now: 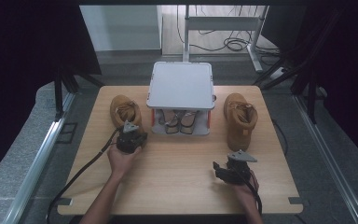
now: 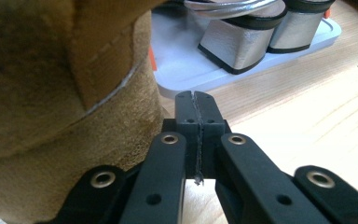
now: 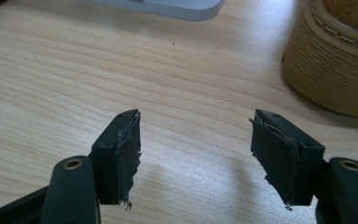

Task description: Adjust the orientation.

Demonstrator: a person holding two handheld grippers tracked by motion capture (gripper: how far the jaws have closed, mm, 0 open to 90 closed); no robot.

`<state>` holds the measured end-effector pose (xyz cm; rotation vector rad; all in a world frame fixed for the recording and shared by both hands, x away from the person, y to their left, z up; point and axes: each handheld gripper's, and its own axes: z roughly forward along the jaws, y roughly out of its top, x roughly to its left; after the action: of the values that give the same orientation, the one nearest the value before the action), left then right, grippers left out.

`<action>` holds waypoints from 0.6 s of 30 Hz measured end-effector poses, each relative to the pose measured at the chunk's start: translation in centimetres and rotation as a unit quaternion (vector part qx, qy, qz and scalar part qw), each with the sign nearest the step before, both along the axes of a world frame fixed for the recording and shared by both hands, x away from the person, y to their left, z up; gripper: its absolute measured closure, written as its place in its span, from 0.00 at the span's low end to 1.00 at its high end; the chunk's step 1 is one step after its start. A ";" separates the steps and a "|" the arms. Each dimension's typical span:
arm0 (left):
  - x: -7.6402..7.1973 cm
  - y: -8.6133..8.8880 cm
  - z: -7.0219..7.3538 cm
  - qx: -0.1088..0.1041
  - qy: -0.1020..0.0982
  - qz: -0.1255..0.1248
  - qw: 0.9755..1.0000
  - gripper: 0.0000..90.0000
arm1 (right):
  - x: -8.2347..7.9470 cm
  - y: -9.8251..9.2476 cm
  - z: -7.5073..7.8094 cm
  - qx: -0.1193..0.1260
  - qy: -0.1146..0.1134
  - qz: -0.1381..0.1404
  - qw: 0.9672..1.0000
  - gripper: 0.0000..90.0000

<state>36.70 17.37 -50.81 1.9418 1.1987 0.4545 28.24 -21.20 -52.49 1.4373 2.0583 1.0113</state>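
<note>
Landmark: the grey two-tier plastic shoe rack at the far middle of the light wooden table; every place below is given from it.

Left boot: the tan suede ankle boot stands just to the rack's left, toe pointing away from you. In the left gripper view its suede heel wall sits right beside your jaws.

Right boot: the matching tan suede boot with a ribbed pale sole stands just to the rack's right.

On the rack: a pair of silver block-heeled sandals already sits on the lower shelf, under the flat grey top.

Left gripper: your jaws are pressed fully together with nothing between them, tips low beside the left boot's heel, at the rack's near-left corner.

Right gripper: your jaws stand wide apart and empty over bare table, well to the near side of the rack and short of the right boot's heel.

Step in hand: by my reading you are lining up on the left boot, not yet gripping it; neither boot is held.

Next move: spread the left jaws first, then bring one jaw inside the collar and one outside the heel wall before closing. Suede gives, so bite deep enough that the boot will not sag.
</note>
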 end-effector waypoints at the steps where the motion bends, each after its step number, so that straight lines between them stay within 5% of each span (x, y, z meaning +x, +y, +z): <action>1: -0.1 0.2 0.0 -0.003 0.000 0.001 1.000 1.00 | 0.0 0.0 0.0 0.000 0.000 0.000 1.000 0.37; 18: -2.4 3.4 -0.1 -0.018 0.004 0.021 1.000 1.00 | 0.0 0.1 0.0 -0.005 -0.001 0.002 1.000 0.37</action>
<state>34.32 20.80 -50.88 1.8931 1.2464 0.4437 28.24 -21.08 -52.49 1.4279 2.0634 1.0020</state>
